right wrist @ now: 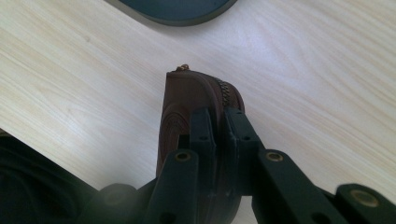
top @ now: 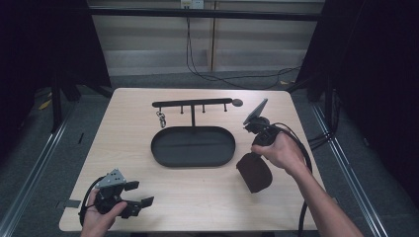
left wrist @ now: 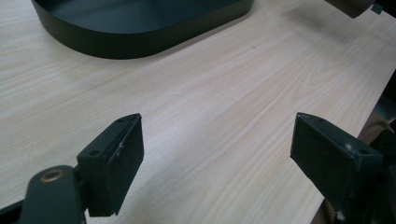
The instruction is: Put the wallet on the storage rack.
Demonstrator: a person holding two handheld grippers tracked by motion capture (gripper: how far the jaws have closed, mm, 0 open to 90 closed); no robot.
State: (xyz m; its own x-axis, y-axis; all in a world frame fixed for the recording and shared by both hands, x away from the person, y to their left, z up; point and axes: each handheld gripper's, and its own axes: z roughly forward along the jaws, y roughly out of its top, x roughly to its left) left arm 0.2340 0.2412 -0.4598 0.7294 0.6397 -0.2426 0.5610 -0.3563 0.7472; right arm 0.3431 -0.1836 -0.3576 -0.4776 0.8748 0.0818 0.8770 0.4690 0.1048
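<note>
Left gripper spread wide over bare table, nothing between the fingers. Beyond its fingertips, black oval tray, with a hook rack behind. Right gripper clamped on brown zip pouch, just beside the tray's right end.

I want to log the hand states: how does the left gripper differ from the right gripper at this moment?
The left gripper has its jaws wide apart and empty; the right gripper is shut on the brown zip pouch. The left sits near the table's front left corner; the right, beside the black tray. Both are black and hand-held.
</note>
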